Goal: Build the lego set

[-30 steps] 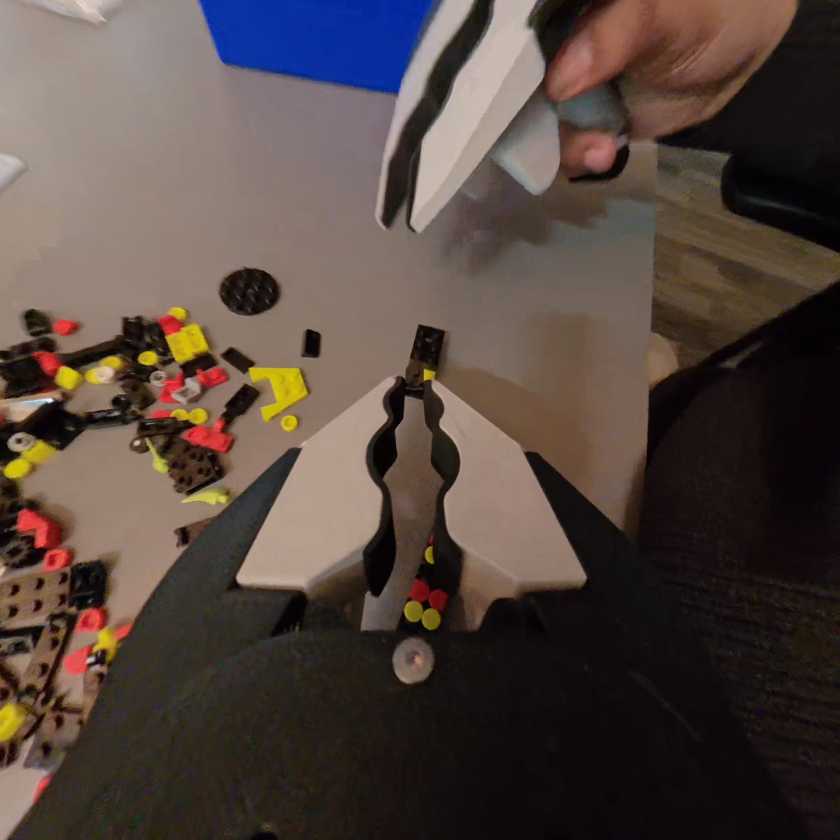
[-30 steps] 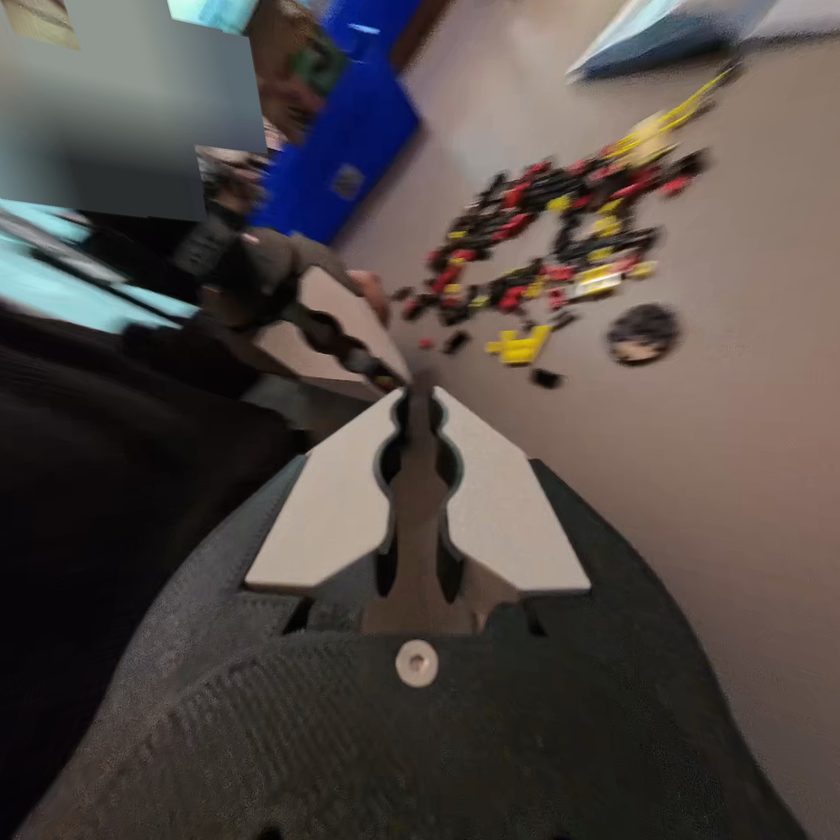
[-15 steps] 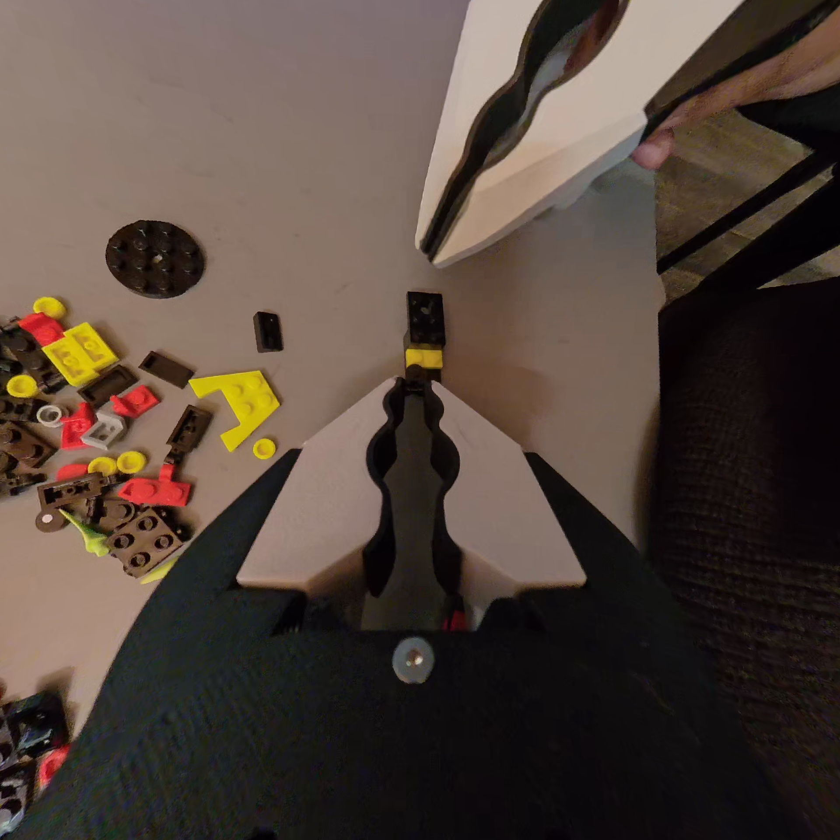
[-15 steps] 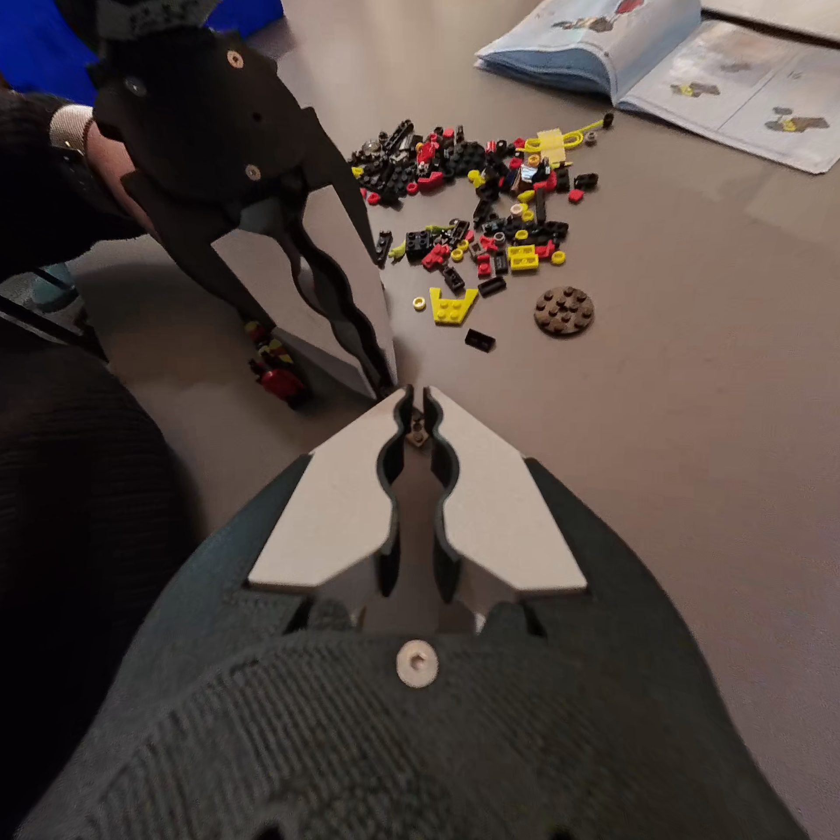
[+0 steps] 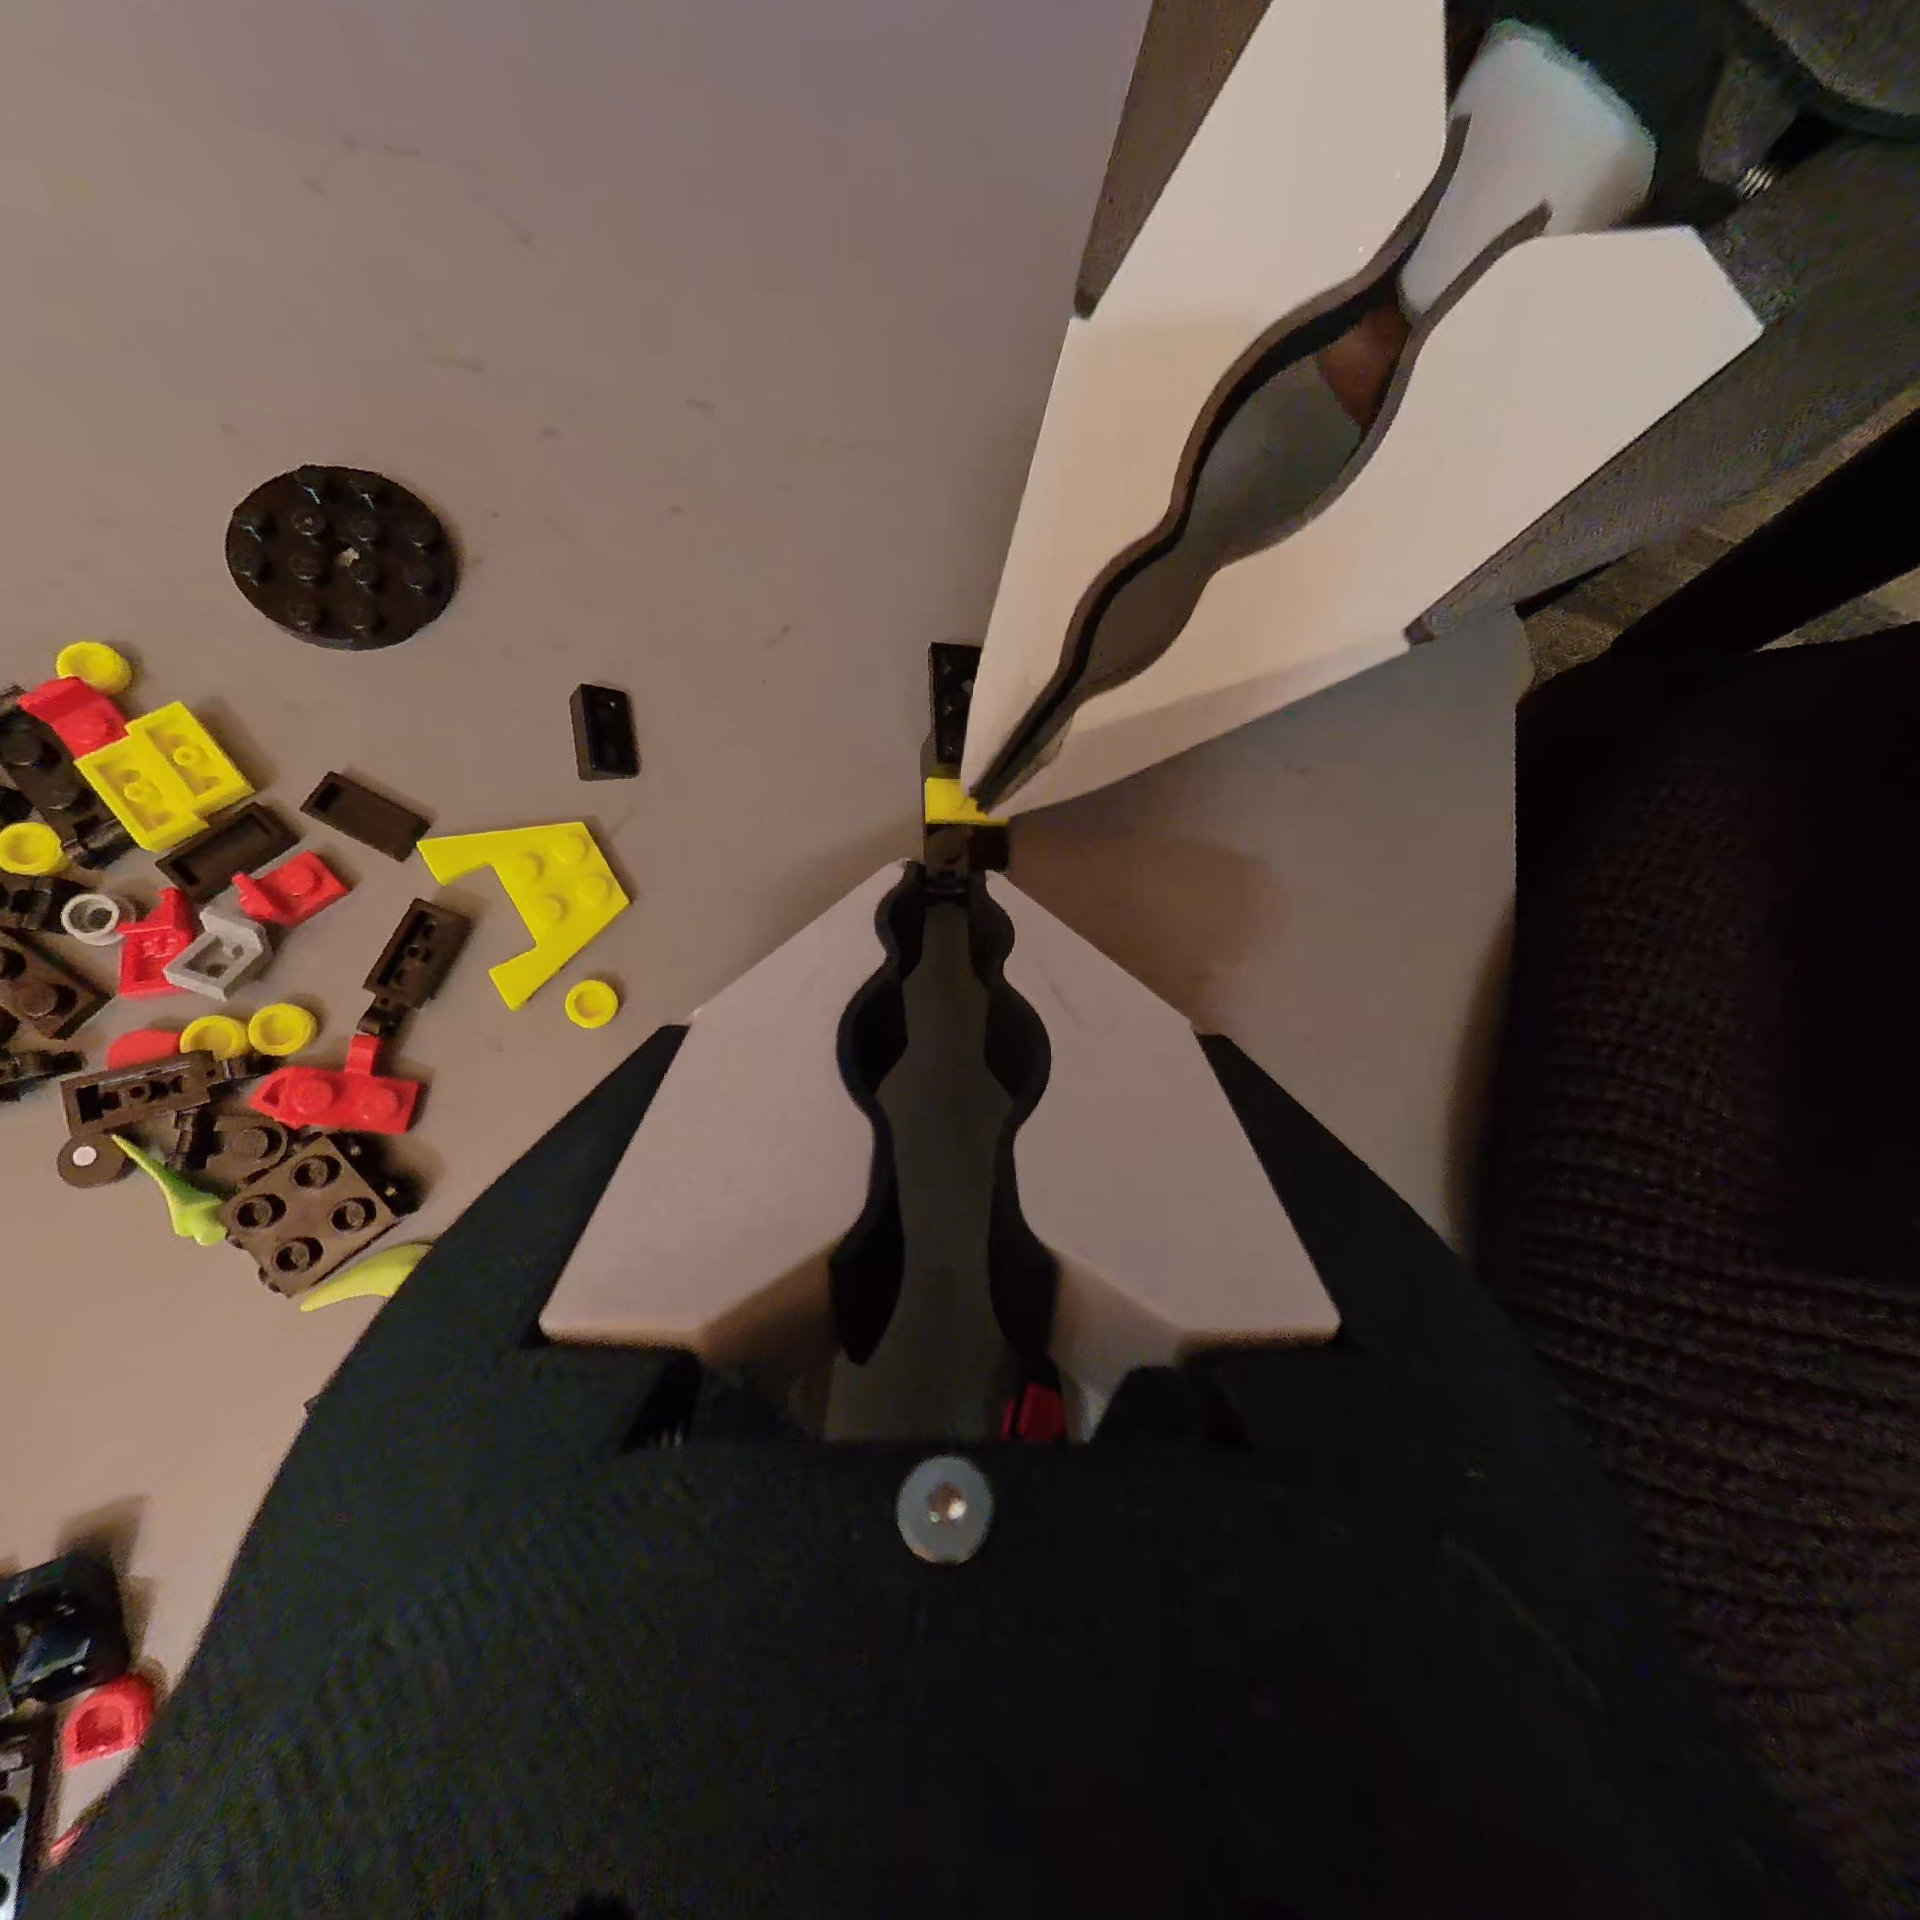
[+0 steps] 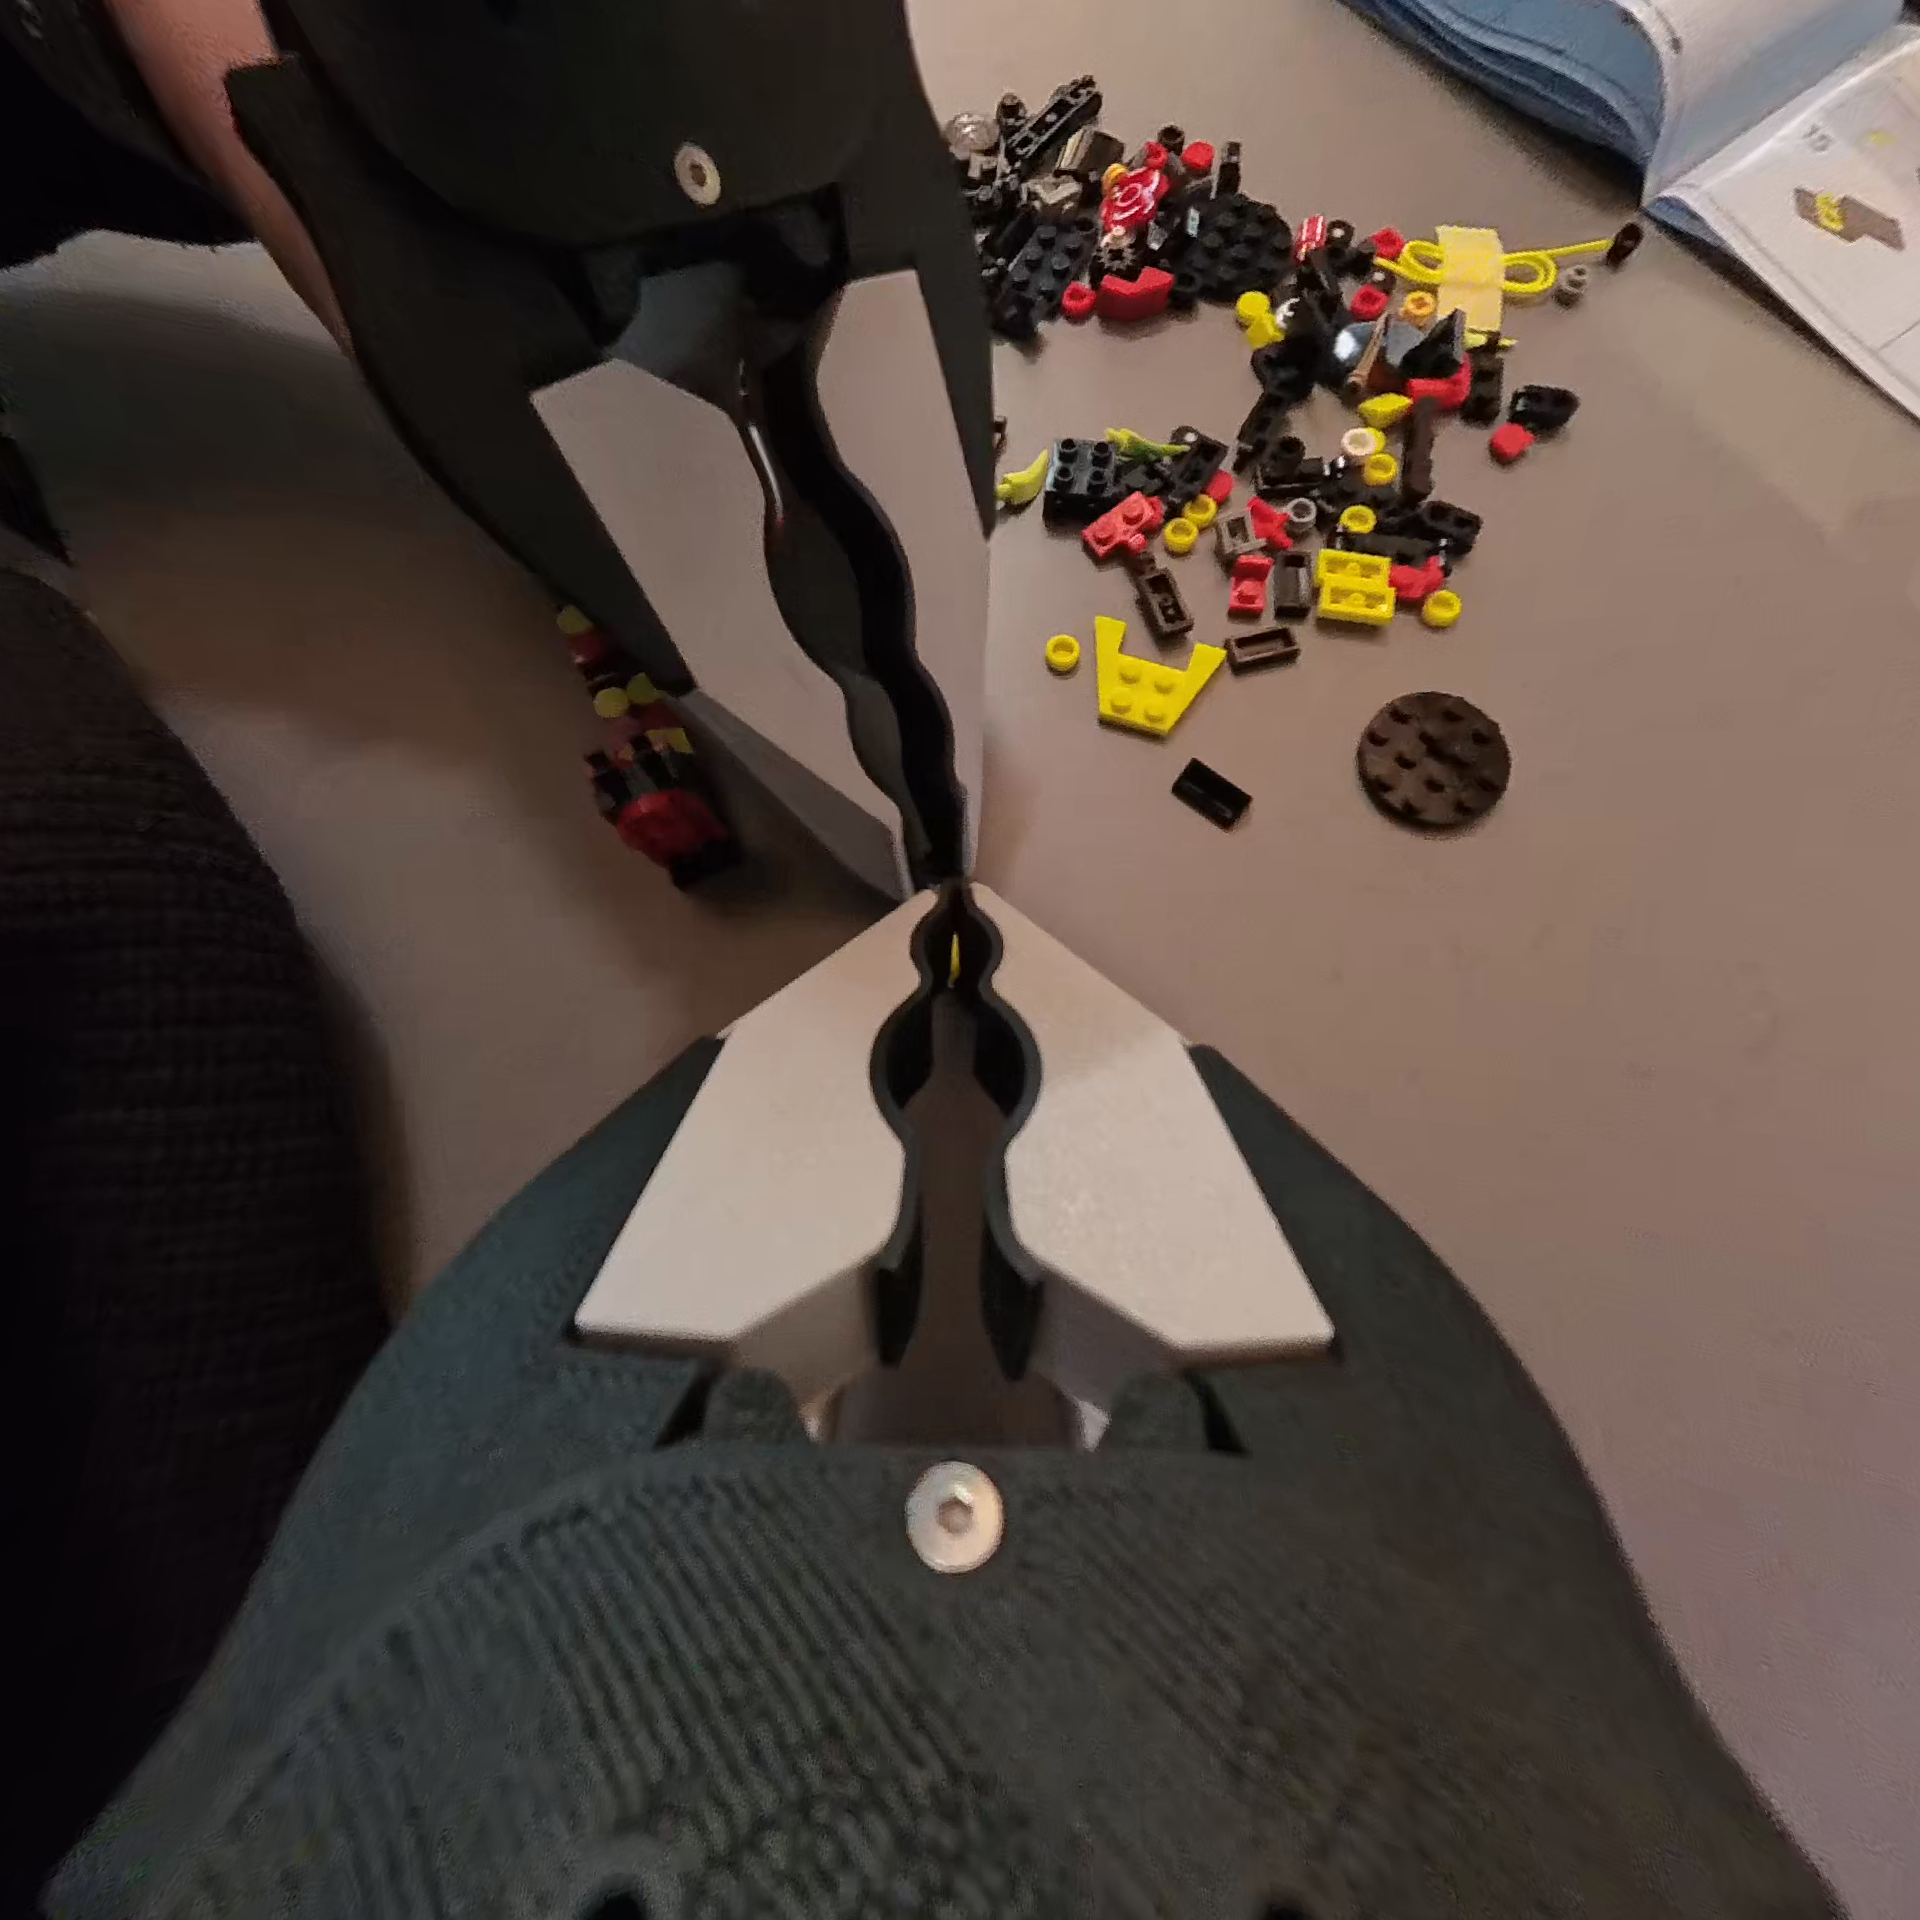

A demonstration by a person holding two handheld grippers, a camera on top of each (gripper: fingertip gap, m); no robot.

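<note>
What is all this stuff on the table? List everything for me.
Round studded plate: one, black, apart from the pile.
Wedge plate: one, yellow, pile's near edge.
Small flat plate: one, black, lying alone.
Loose brick pile: many; black, red, yellow.
Small assembly: one, black with yellow piece, between both tips.
Built stack: one, red-yellow-black, behind left gripper.
Instruction booklet: one, open, far corner.
Table: grey.
Left gripper: shut on assembly.
Right gripper: tips closed at yellow piece.
</note>
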